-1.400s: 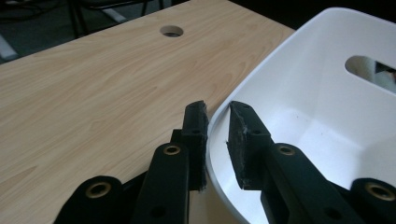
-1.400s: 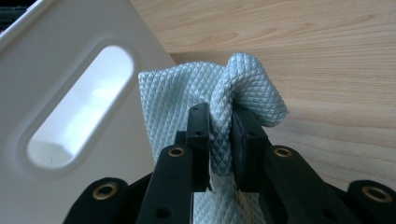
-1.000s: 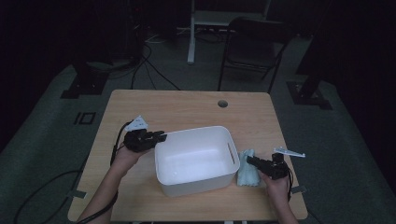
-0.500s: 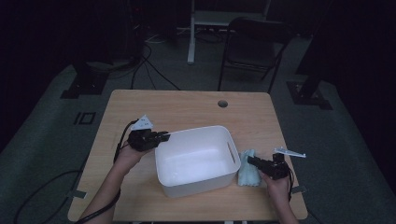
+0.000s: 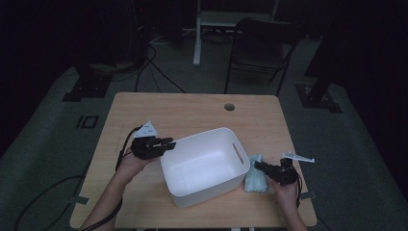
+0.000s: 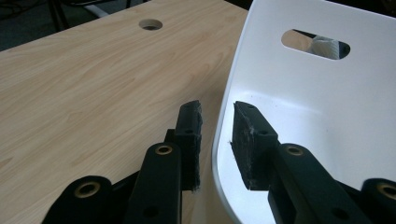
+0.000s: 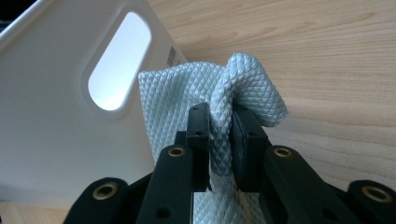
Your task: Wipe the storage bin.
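Observation:
A white plastic bin (image 5: 211,190) sits on the wooden table (image 5: 192,108), turned at an angle. My left gripper (image 5: 169,143) is at its left corner. In the left gripper view the jaws (image 6: 217,121) straddle the bin's rim (image 6: 317,93), one pad outside and one inside. They have just been opening, and a gap shows beside the outer pad. A light blue quilted cloth (image 5: 252,180) lies against the bin's right wall. My right gripper (image 7: 219,121) is shut on a fold of that cloth (image 7: 177,93), beside the bin's handle slot (image 7: 116,65).
A round cable hole (image 5: 229,106) is in the table's far side. A dark chair (image 5: 262,45) and a white stand (image 5: 197,33) are on the floor beyond the table. The cloth (image 6: 327,46) shows through the bin's far handle slot.

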{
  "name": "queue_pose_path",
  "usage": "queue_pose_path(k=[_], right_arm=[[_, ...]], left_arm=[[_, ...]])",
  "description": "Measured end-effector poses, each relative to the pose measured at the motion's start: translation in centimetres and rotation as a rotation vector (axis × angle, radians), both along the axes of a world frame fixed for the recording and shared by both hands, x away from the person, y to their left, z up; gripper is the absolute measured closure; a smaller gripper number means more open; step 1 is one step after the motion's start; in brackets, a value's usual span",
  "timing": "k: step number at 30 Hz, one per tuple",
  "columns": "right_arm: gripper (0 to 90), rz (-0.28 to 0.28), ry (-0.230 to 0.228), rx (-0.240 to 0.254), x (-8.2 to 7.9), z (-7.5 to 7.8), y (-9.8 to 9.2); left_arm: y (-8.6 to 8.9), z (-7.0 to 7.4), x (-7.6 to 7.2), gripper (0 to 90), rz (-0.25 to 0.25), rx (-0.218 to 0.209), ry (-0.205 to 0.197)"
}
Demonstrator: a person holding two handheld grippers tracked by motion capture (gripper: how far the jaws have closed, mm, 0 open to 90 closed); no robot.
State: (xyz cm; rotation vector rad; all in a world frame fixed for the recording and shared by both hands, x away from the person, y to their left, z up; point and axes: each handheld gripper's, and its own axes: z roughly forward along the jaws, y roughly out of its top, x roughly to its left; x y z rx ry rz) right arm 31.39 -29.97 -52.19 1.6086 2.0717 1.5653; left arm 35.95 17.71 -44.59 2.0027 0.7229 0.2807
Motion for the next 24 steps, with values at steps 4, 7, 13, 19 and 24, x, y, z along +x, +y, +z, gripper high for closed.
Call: queue_pose_path(k=[4,7,13,19,24], right_arm=[[79.0,-0.001,0.003,0.001,0.0,-0.1,-0.1],[79.0,-0.001,0.003,0.003,0.0,0.0,-0.1],[79.0,-0.005,-0.002,0.003,0.0,0.0,-0.2],[79.0,0.0,0.002,0.004,0.0,0.0,0.0],[79.0,0.003,0.003,0.003,0.0,0.0,0.1]], left_arm=[[-0.5,-0.3,0.3,79.5,0.0,0.014,0.014],[-0.6,-0.3,0.3,81.9,0.012,0.008,0.01],[0.1,-0.6,-0.8,85.1,0.048,-0.015,0.01],[0.6,-0.5,-1.2,80.7,0.063,-0.045,0.014],[0.3,0.0,-0.5,76.5,0.063,-0.048,0.01]])
